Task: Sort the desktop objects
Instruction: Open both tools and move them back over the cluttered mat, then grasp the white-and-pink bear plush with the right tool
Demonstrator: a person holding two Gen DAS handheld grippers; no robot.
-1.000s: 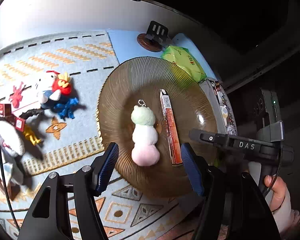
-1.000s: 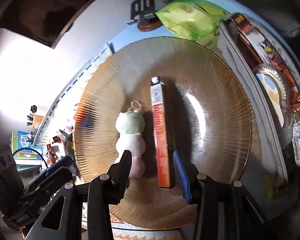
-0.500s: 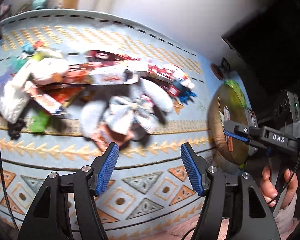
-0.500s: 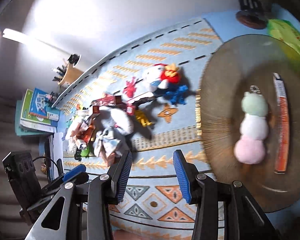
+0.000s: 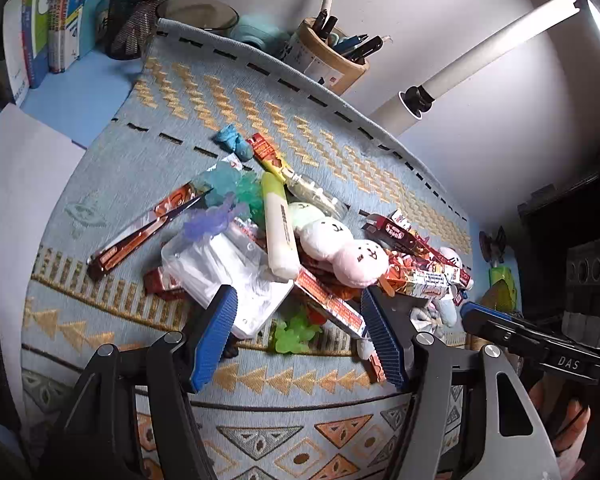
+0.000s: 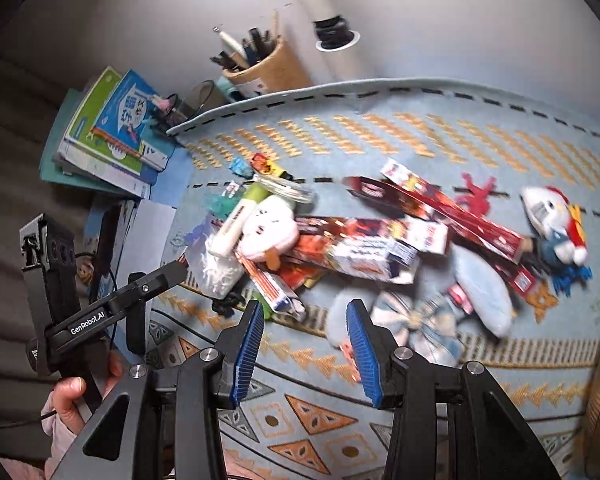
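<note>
A heap of small things lies on the patterned blue mat (image 5: pixel 180 112). It holds a three-ball plush (image 5: pixel 336 240), a yellow highlighter (image 5: pixel 278 232), a clear plastic bag (image 5: pixel 228 272), long red snack boxes (image 5: pixel 140 232), a green toy (image 5: pixel 296 332). My left gripper (image 5: pixel 298 336) is open and empty, just in front of the heap. My right gripper (image 6: pixel 304 344) is open and empty, near the heap's front edge, by a pale blue plush (image 6: pixel 480 284). A white and red plush doll (image 6: pixel 552 220) lies at the right.
A pen cup (image 5: pixel 328 56), a mesh pen holder (image 5: pixel 134 20), a glass bowl (image 5: pixel 198 12) and books (image 5: pixel 48 20) stand along the back edge. A white lamp tube (image 5: pixel 480 60) leans at the back. A white sheet (image 5: pixel 16 184) lies left of the mat.
Both grippers have swung left, away from the brown plate with the plush and the red box, and now face the heap on the mat. Both stay open and empty.
</note>
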